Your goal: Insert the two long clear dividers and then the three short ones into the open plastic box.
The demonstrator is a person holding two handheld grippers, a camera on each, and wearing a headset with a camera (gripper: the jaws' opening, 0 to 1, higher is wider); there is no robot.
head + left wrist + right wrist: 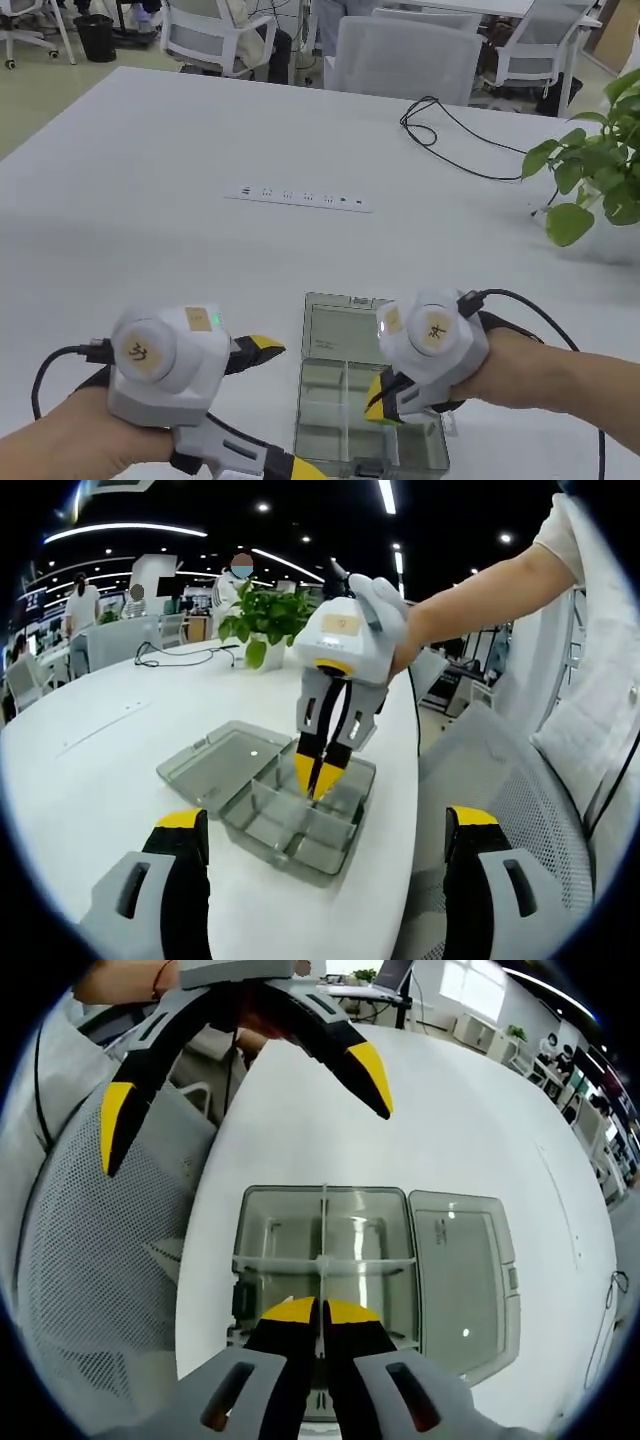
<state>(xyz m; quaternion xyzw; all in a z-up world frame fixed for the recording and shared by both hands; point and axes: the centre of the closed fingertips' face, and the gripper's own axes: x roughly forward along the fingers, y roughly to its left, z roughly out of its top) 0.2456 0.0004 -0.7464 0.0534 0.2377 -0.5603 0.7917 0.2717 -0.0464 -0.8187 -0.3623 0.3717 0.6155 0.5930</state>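
The clear plastic box (325,420) lies open near the table's front edge, its lid (340,330) flat behind it. Clear dividers cross inside the box (270,1230). My right gripper (320,1312) is shut on a thin upright clear divider (322,1222) that runs down the middle of the box. In the head view the right gripper (380,400) dips into the box from the right. My left gripper (283,408) hovers open just left of the box, holding nothing. From the left gripper (325,825), I see the right gripper (320,772) pinching down into the box (250,825).
A flush power strip (300,196) sits mid-table, with a black cable (450,140) beyond it. A potted plant (595,170) stands at the right edge. Office chairs (400,55) line the far side, and a mesh chair (100,1240) is beside the table's near edge.
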